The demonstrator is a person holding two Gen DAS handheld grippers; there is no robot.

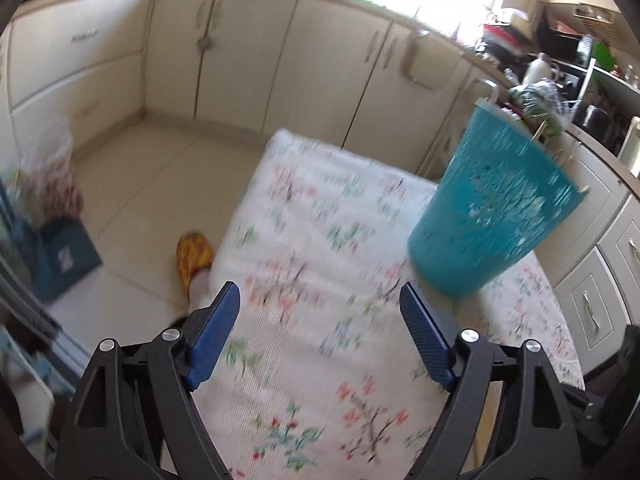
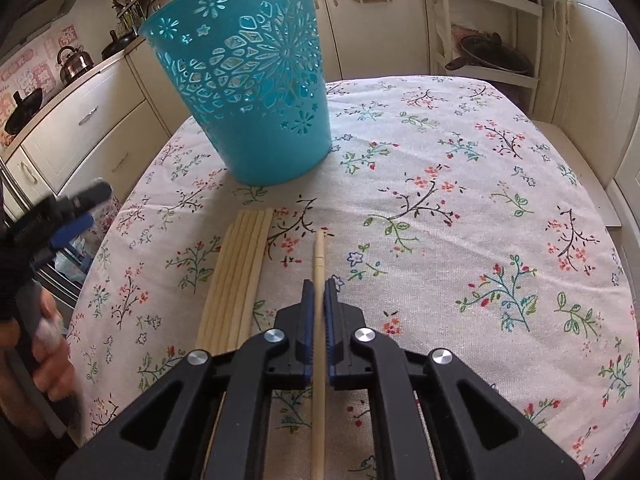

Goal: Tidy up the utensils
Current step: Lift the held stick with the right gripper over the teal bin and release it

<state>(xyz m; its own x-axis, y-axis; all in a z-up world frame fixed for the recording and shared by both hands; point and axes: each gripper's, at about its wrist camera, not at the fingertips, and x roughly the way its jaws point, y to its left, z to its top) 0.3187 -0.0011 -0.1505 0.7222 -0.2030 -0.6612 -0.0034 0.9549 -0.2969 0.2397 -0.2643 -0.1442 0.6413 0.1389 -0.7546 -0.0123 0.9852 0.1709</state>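
Our right gripper (image 2: pixel 319 284) is clamped on one chopstick (image 2: pixel 319 264); the teal basket (image 2: pixel 248 80) stands at eleven o'clock. Held far back, it may pivot and miss. Our left gripper (image 1: pixel 320 308) is spread, apparently empty.

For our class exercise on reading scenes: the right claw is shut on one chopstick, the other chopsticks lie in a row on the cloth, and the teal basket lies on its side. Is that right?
One thing is wrong: the basket stands upright on the cloth, as the right wrist view shows. The rest holds: the right claw is shut on one chopstick, and the other chopsticks lie in a row.
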